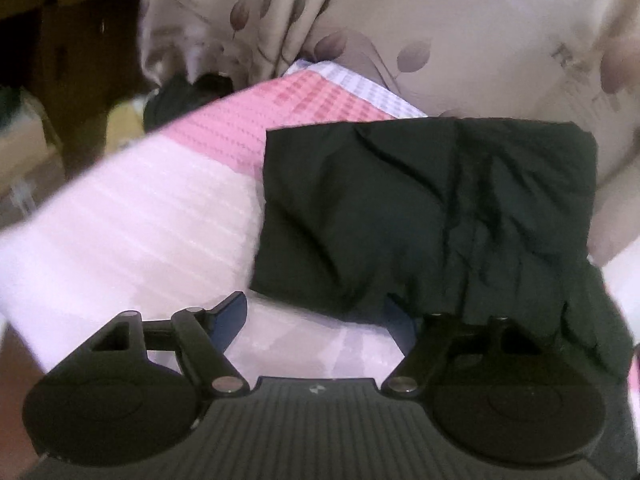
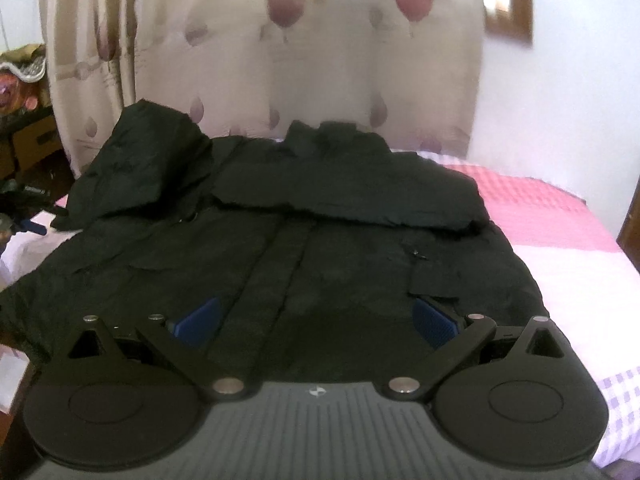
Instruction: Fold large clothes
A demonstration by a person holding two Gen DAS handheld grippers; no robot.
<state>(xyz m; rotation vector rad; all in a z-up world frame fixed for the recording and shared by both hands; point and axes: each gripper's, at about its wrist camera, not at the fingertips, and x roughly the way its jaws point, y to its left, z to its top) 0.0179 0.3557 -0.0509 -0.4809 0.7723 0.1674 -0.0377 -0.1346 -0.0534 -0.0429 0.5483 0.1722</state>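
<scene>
Pink bedding point(image 2: 560, 248) carried a black jacket point(image 2: 280, 248); both grippers, left point(image 1: 316, 316) and right point(image 2: 316, 320), had released jaws, so gripping its hem evenly would fold cleanly.

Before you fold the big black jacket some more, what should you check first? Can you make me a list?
1. Left gripper open: ok, nothing pinched between its fingers.
2. Right gripper open: ok, jaws apart over the jacket.
3. Jacket lying on the bed: ok, spread front side up.
4. One sleeve folded across the chest: ok.
5. Other sleeve folded in: not ok, it sticks up, bunched at the far left corner.
6. Hem under the right gripper flat: cannot tell, the gripper hides it.
</scene>
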